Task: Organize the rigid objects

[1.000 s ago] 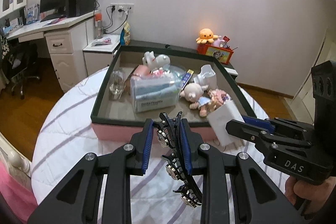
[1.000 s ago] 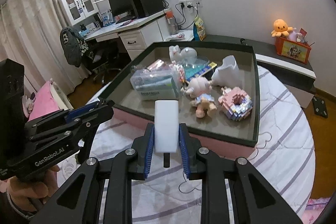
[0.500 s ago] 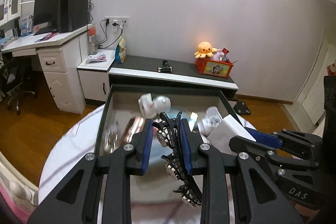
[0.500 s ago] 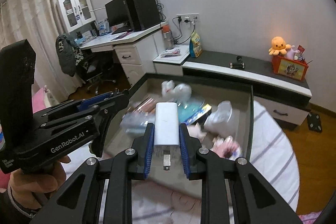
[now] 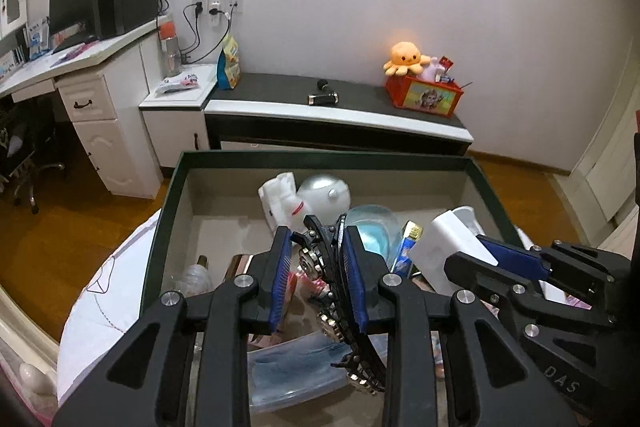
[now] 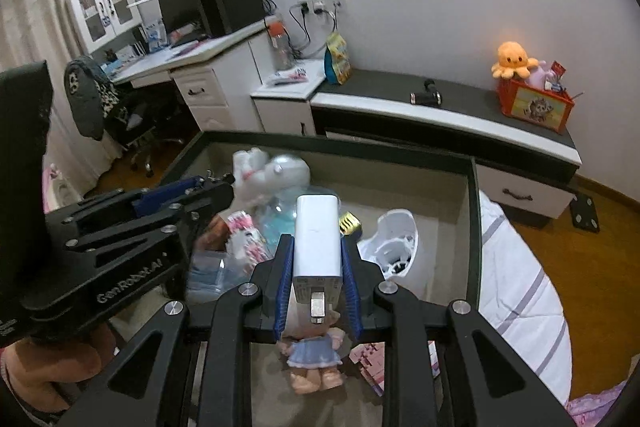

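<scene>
While both grippers hang over one dark-rimmed box [image 5: 168, 195], each carries a single thing. The left gripper [image 5: 318, 267], low in the middle of its own view, has one black hair clip [image 5: 340, 291] studded with stones between its blue pads; its jaws are opening, and the clip leans against the right pad with a gap at the left one. The right gripper [image 6: 318, 281] is pinched on one white charger [image 6: 318, 239], whose metal plug faces the camera.

Inside the box I count one white astronaut toy [image 5: 304, 197] at the upper middle, one small doll [image 6: 314, 351] in a blue dress below the charger, one white dome-shaped holder [image 6: 394, 251] to the right, one pink block model [image 6: 372, 359] and one clear plastic case [image 5: 296, 367].

The doll's head is hidden behind the right gripper. The pink block model is mostly covered by the gripper arm. A clear bottle [image 5: 196, 277] at the lower left of the box is half hidden and hard to make out. The toys near the left gripper in the right view are blurred. One orange octopus plush [image 5: 404, 57] sits on a red box [image 5: 424, 95] on the far bench.
</scene>
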Demonstrator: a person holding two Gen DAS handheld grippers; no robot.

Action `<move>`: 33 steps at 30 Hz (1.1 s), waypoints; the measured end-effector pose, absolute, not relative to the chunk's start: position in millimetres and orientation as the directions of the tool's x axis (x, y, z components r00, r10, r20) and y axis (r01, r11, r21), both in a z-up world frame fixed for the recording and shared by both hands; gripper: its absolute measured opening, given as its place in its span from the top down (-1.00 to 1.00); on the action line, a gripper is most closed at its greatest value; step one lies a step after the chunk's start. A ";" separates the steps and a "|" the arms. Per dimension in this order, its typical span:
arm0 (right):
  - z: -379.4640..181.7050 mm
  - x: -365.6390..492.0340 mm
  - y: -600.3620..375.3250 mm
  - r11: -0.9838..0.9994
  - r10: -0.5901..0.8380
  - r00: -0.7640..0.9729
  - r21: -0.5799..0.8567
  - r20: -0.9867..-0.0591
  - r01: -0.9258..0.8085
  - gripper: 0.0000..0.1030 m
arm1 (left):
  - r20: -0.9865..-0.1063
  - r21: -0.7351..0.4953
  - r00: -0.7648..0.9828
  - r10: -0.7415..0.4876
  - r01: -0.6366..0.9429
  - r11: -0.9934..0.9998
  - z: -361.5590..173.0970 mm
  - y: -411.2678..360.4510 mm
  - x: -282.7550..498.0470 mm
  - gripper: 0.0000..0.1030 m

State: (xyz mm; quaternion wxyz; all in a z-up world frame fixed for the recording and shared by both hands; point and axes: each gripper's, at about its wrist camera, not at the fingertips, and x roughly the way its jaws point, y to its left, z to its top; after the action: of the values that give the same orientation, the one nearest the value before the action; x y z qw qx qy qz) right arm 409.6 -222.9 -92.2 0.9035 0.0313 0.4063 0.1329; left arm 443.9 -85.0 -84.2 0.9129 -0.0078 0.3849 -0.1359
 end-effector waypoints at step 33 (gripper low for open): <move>38.1 91.9 -220.6 0.994 0.020 0.908 0.107 -0.418 0.027 -1.00 | -0.361 0.032 0.932 -0.023 0.037 0.999 48.7 -16.4 107.2 -1.00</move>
State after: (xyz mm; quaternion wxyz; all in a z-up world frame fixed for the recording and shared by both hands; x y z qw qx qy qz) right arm 91.9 -220.6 38.1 0.9753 0.0552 0.2140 -0.0020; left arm 107.2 -16.4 48.7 0.9827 0.0193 0.1836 -0.0152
